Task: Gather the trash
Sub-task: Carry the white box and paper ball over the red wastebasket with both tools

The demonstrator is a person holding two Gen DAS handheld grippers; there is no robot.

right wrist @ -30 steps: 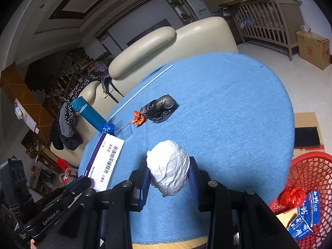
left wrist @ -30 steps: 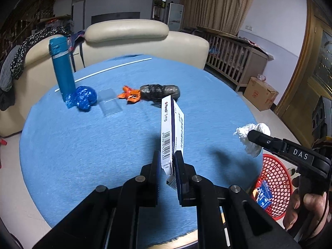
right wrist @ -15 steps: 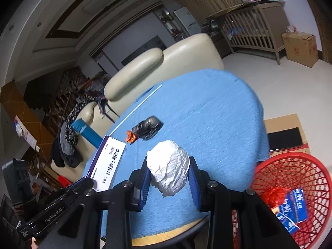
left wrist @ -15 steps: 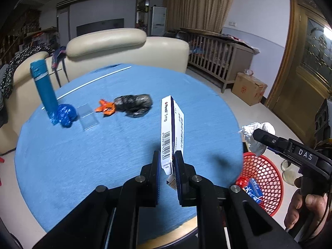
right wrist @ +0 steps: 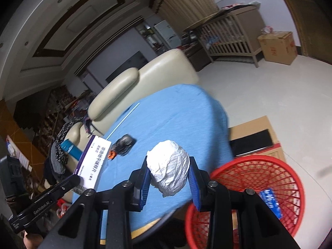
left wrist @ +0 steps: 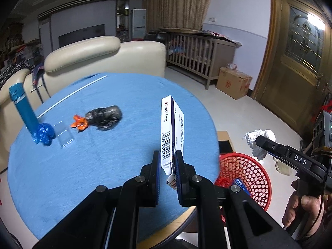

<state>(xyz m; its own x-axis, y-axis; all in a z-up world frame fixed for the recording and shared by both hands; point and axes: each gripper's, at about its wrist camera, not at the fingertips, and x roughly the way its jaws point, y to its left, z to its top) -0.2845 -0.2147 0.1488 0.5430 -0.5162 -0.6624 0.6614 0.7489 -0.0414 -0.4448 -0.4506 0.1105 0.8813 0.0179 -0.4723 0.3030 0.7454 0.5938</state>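
- The round table (left wrist: 103,176) under its blue cloth fills most of my left view; on it lie a black bag (left wrist: 104,114), an orange scrap (left wrist: 79,123) just beside it, a blue wad (left wrist: 44,136) at the foot of an upright blue bottle (left wrist: 21,106), and a clear plastic piece (left wrist: 64,135).
- The red basket (right wrist: 286,178) stands on the floor just beside the table edge, with a blue packet (right wrist: 270,202) inside.
- My left gripper (left wrist: 167,167) is clamped on a white box (left wrist: 171,128), pinching its lower end so it stands upright above the table's near edge.
- My right gripper (right wrist: 169,183) squeezes a crumpled paper ball (right wrist: 168,171) between both fingers, held above the table edge, next to the basket rim.
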